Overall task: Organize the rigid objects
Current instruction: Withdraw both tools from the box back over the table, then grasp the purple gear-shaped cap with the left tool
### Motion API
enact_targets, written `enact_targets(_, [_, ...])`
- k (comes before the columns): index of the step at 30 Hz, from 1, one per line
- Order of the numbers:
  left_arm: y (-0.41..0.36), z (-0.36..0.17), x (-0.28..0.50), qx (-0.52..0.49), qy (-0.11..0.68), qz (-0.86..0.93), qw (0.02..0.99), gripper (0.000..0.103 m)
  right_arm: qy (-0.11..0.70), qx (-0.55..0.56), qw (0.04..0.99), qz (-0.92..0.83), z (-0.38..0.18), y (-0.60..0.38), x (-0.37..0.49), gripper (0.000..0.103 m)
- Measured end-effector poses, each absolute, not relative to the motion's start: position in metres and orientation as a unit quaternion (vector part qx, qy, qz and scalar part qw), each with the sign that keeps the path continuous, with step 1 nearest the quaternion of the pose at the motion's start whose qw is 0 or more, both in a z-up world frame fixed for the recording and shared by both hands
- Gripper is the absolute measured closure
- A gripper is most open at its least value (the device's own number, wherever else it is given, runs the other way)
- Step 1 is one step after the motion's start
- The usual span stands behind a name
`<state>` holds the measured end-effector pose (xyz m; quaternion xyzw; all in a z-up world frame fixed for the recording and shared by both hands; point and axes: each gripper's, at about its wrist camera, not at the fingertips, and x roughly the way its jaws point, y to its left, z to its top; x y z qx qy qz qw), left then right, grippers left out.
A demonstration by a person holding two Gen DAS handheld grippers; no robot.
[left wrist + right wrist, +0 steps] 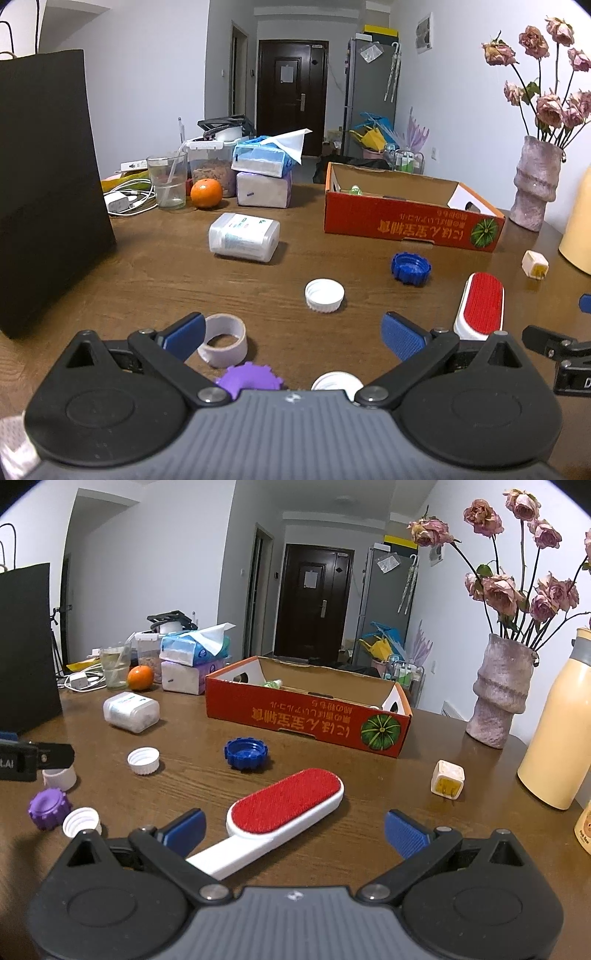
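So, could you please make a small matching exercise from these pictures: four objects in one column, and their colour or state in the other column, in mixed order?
Objects:
1. lint brush
2. toothed cap
3. plastic bottle
4. cardboard box

States:
a. lying on its side
b. blue, open side up
c. red pad facing up
d. open at the top, print upside down

Pairs: 1-c, 2-b, 3-a, 4-d

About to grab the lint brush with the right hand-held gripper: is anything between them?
Nothing visible. The right hand-held gripper is open, and the lint brush lies on the table directly ahead, its handle between the fingers.
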<state>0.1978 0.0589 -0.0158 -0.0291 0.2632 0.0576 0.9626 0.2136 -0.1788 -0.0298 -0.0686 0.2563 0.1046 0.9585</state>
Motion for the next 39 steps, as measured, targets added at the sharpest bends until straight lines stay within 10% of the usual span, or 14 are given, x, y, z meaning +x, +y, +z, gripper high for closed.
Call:
enact_targets(24, [0.085,-0.050,0.178,-0.029,0.301,0.040,0.953,0.000,0.279,-0.068,0.952,0.104,-0.050,-0.178,0.207,0.000])
enact_targets(36, [0.099,-0.063,0.188,-0.042,0.326,0.048,0.943,0.023,0.278,-0.076,0.950,0.119,-0.052,-0.164,0.206,0.000])
enact_targets(39, [0.100,-0.068,0.192,-0.047,0.335,0.041,0.940,0.047,0.278,-0.078,0.949,0.125,-0.051,-0.158,0.206,0.000])
